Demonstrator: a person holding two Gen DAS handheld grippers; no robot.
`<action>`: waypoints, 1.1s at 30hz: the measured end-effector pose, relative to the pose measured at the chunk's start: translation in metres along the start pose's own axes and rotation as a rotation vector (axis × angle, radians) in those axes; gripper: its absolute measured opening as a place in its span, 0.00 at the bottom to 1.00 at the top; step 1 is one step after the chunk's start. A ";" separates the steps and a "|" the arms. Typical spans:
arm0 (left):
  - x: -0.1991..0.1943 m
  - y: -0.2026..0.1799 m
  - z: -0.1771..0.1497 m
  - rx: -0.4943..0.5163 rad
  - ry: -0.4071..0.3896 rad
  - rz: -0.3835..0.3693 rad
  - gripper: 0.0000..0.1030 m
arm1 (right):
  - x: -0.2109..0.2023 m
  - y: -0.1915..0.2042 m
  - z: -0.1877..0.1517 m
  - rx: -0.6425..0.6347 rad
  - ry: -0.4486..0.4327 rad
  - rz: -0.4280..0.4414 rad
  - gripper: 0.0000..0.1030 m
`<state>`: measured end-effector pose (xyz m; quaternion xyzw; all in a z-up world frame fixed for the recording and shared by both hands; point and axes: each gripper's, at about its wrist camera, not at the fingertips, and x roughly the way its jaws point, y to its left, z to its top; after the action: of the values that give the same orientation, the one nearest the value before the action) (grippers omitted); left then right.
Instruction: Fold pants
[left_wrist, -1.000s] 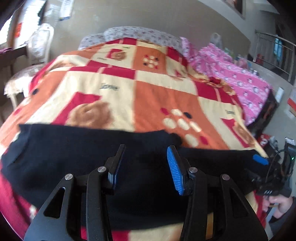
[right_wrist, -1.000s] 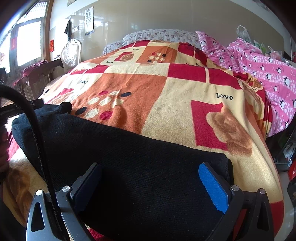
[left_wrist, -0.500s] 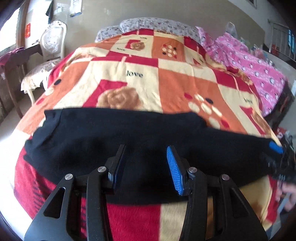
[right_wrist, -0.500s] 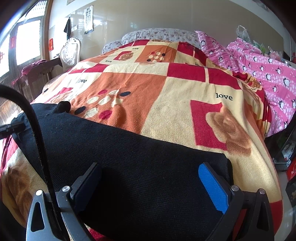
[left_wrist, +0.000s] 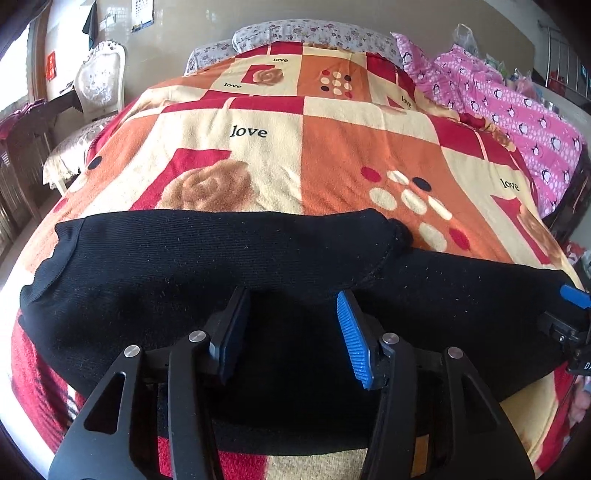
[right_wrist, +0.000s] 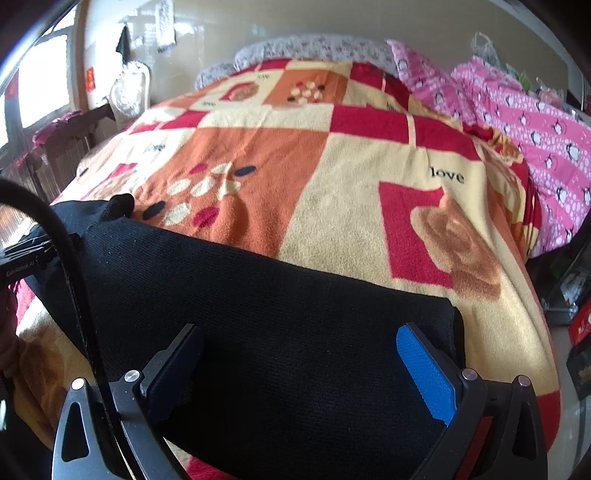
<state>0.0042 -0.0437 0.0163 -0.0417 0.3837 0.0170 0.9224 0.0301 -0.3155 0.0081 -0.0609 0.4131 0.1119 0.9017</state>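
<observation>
Left tool (left_wrist: 291, 332): jaws partly open, nothing between the pads; it hangs just above the near middle of the pants (left_wrist: 207, 266). Right tool (right_wrist: 299, 369): jaws spread wide, gripping nothing, poised over the pants (right_wrist: 280, 317) near the squared right-hand end (right_wrist: 452, 325). Whether either tool touches the cloth cannot be told from these views.

Location: the black ribbed pants lie flat along the near edge of the bed, on the patterned blanket (left_wrist: 332, 155), apparently already doubled leg on leg. A pink quilt (left_wrist: 517, 118) lies at the far right, a chair (left_wrist: 98, 85) stands off the bed's left side.

Orientation: the long axis runs left to right across the bed, parallel to its near edge. The wider part with a small crotch point (left_wrist: 400, 232) occupies the left and centre; the narrower leg section extends right. The scalloped left end (left_wrist: 48, 269) is judged the waist, though this is not certain.

Risks:
- The near edge of the pants overhangs the bed's front; a one-layer pinch could let the lower layer slide off.
- The blanket is fleecy; a deep bite may catch it and drag it up with the fold.
- The tools stand well apart; uneven lifting would skew the fold line.
- The right tool's cable (right_wrist: 74, 280) crosses the cloth and could snag.
</observation>
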 end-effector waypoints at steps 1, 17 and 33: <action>0.000 0.000 0.000 0.002 0.001 -0.004 0.50 | 0.000 0.001 0.002 0.016 0.021 -0.011 1.00; -0.001 0.003 0.002 -0.011 0.002 -0.028 0.51 | -0.003 0.010 -0.008 0.081 -0.060 -0.095 1.00; -0.001 0.008 -0.001 -0.029 -0.013 -0.059 0.51 | -0.003 0.011 -0.007 0.074 -0.069 -0.095 1.00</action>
<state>0.0027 -0.0363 0.0159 -0.0666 0.3758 -0.0045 0.9243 0.0205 -0.3072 0.0054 -0.0433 0.3822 0.0559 0.9214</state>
